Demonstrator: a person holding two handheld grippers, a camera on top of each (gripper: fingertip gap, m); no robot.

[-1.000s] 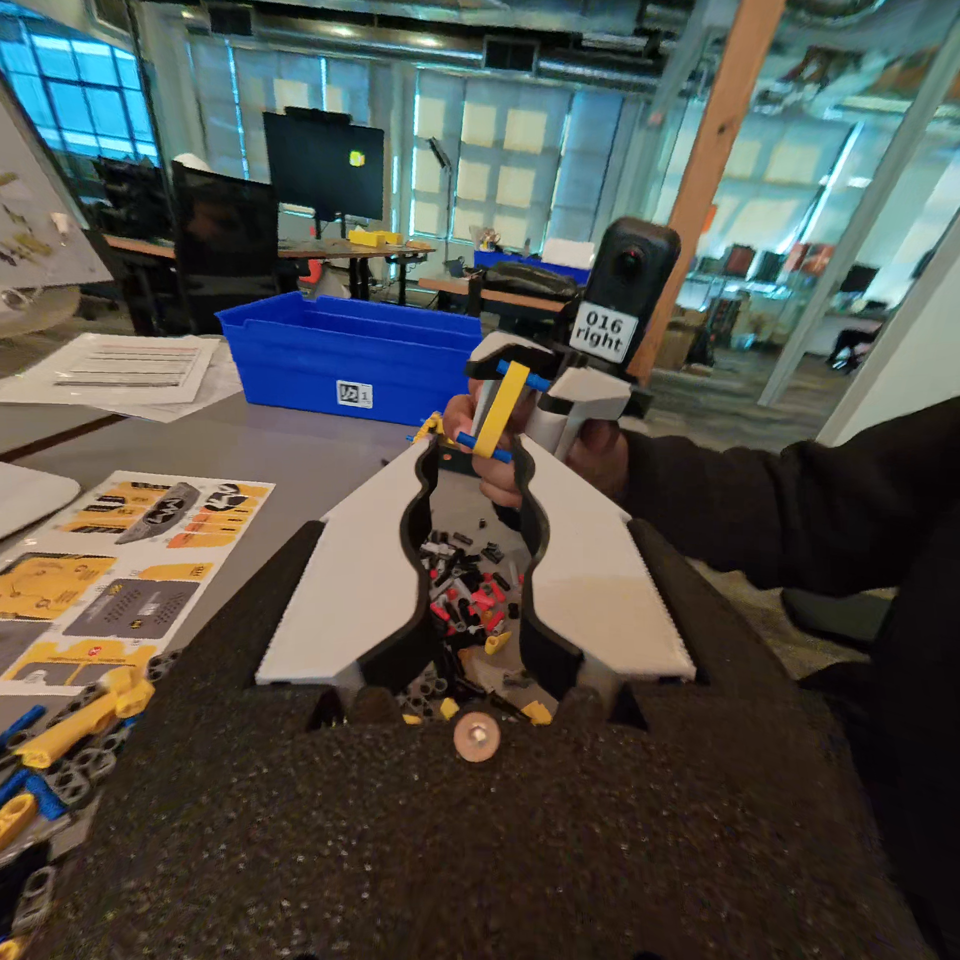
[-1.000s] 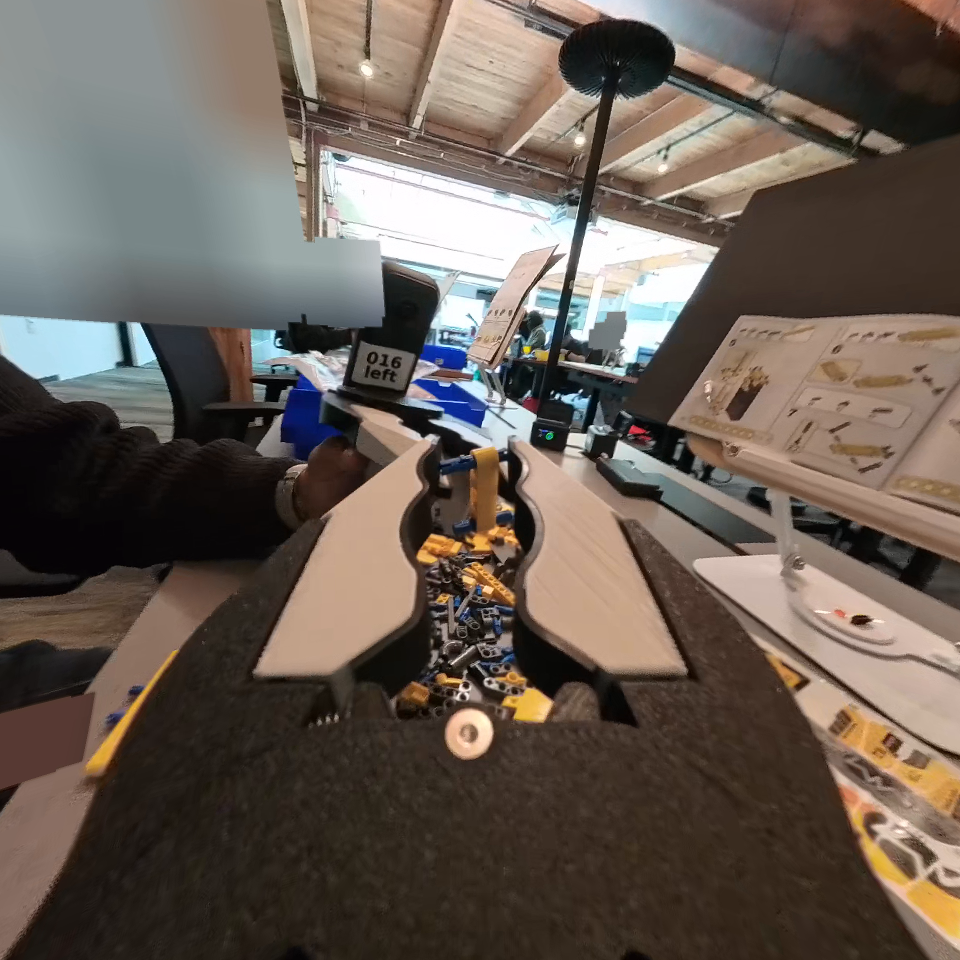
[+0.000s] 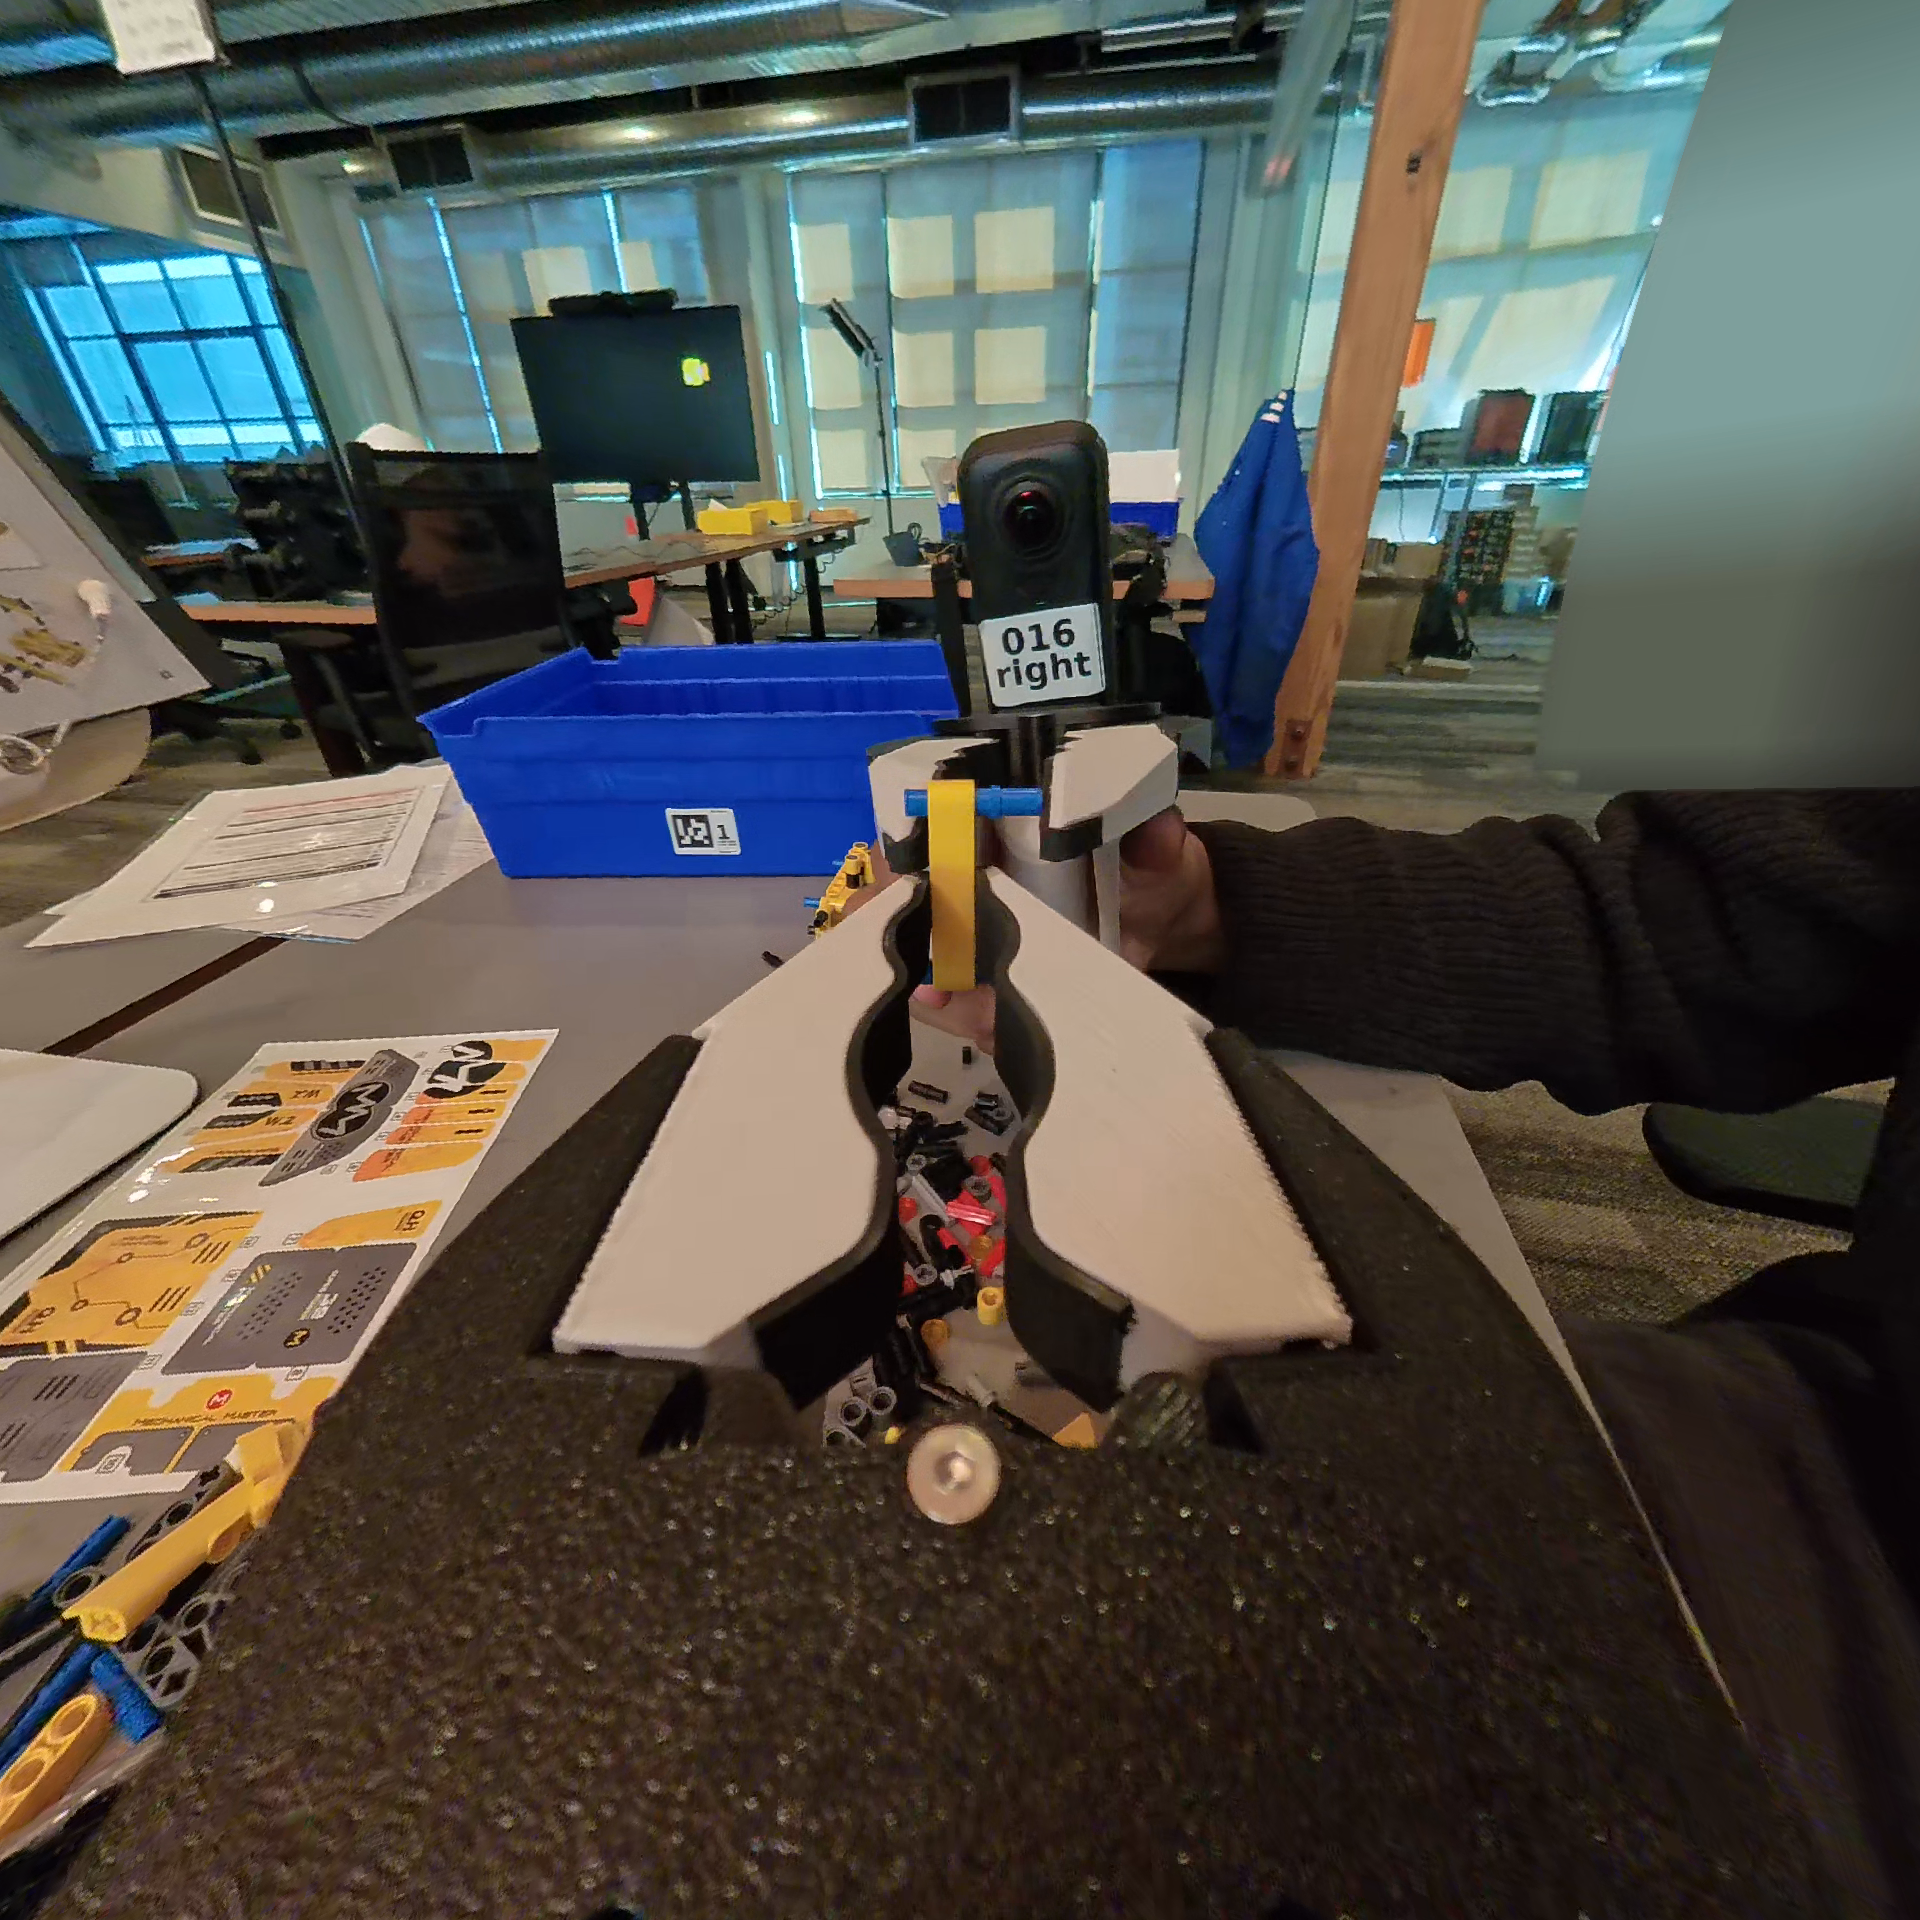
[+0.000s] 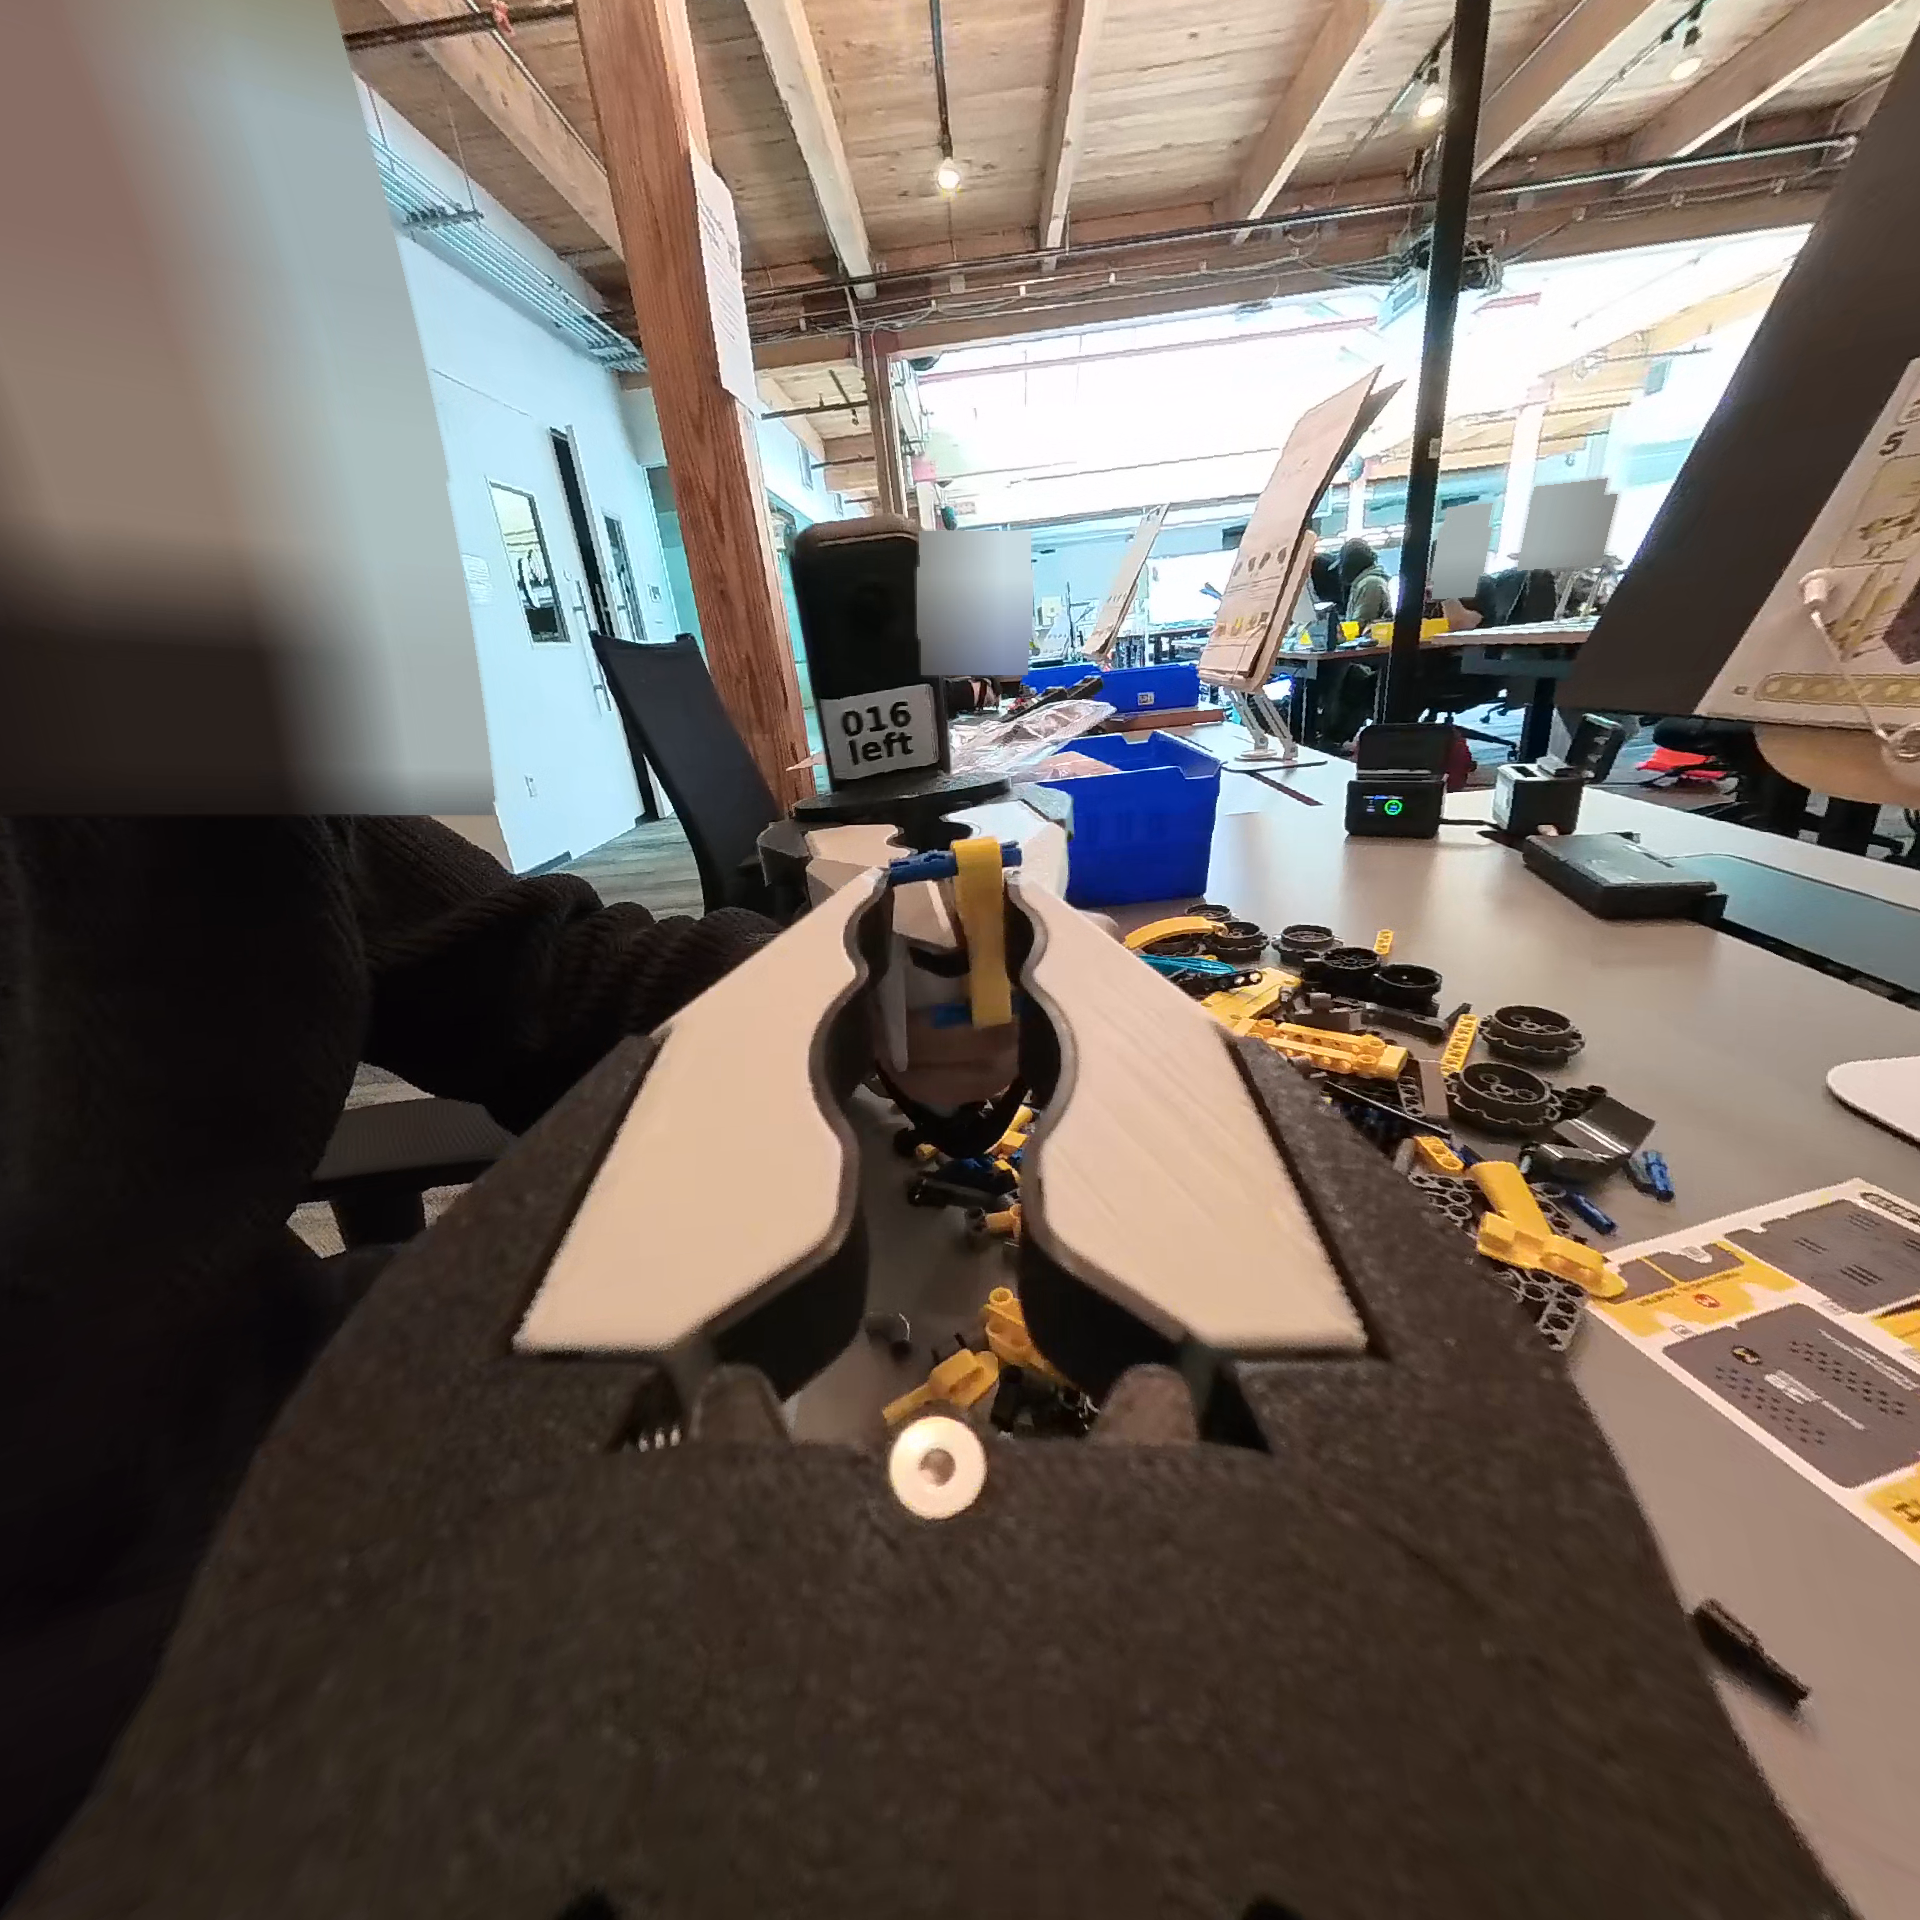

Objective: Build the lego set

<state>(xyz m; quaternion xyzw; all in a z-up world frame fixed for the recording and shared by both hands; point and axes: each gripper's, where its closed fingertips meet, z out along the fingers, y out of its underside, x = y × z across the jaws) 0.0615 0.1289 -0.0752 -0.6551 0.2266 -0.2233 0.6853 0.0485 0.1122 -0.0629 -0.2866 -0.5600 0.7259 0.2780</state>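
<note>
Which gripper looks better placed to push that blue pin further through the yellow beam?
Right, probably: the right gripper seems to clamp the blue plastic pin end to end, while the left gripper pinches the yellow plastic beam below.

The left claw (image 3: 951, 935) has white fingers (image 3: 769, 1153) edged in black, set in a speckled black foam body; the right claw (image 4: 951, 914) is coloured alike. Between their tips stands a yellow beam (image 3: 952, 883) with a blue pin (image 3: 971, 802) through its top end. The bench (image 3: 582, 966) is plain grey. On it lie small black and red parts (image 3: 951, 1205), a heap of yellow, grey and blue pieces (image 4: 1382, 1049) with dark grey wheels (image 4: 1527, 1034), and a sticker sheet (image 3: 239, 1236) printed in yellow, grey and orange panels. The bin (image 3: 675, 758) is bright blue, bearing a white tag with a black pattern. The sleeve (image 3: 1507, 945) is black ribbed knit.
</note>
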